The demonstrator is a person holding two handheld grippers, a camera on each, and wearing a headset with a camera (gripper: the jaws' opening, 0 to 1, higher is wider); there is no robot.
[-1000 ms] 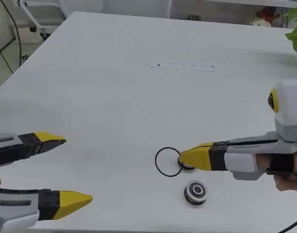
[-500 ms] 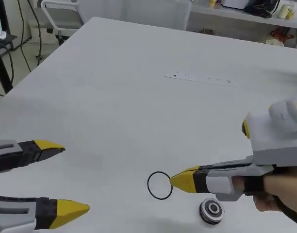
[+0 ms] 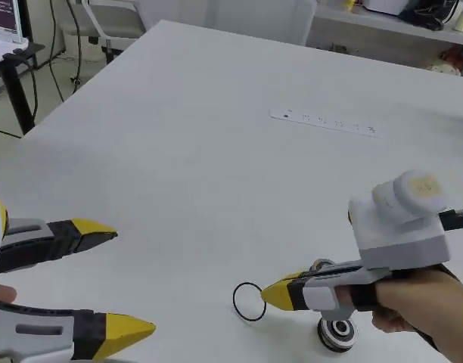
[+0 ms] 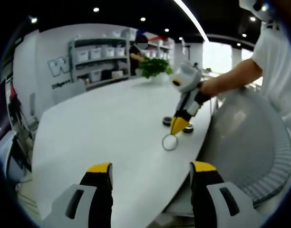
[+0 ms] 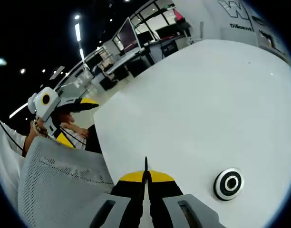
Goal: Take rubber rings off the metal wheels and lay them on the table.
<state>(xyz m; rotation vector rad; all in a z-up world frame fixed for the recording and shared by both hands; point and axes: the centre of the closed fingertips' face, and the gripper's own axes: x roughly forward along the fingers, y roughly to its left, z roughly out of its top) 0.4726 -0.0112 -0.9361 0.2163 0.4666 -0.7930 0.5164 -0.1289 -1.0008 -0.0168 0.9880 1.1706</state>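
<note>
My right gripper (image 3: 266,294) is shut on the rim of a thin black rubber ring (image 3: 249,302), which hangs low over the white table (image 3: 201,151). In the right gripper view the ring (image 5: 145,166) shows as a thin black line between the closed jaws. One metal wheel (image 3: 337,333) stands by the table's front edge, to the right of the ring. A second wheel (image 3: 320,265) peeks out behind the right gripper. My left gripper (image 3: 133,281) stands open at the front left with nothing between its jaws. From the left gripper view I see the ring (image 4: 169,142) dangling from the right gripper (image 4: 176,127).
A white socket strip (image 3: 326,121) lies flat further back on the table. The table's front edge runs just under the near wheel (image 5: 228,183). A mesh chair back (image 5: 55,175) stands close by, and a plant (image 4: 155,66) sits at the table's far end.
The right gripper has drawn the ring to the left, clear of the wheel it was pinching beside. The left gripper stays open and almost still; the head camera has shifted.
</note>
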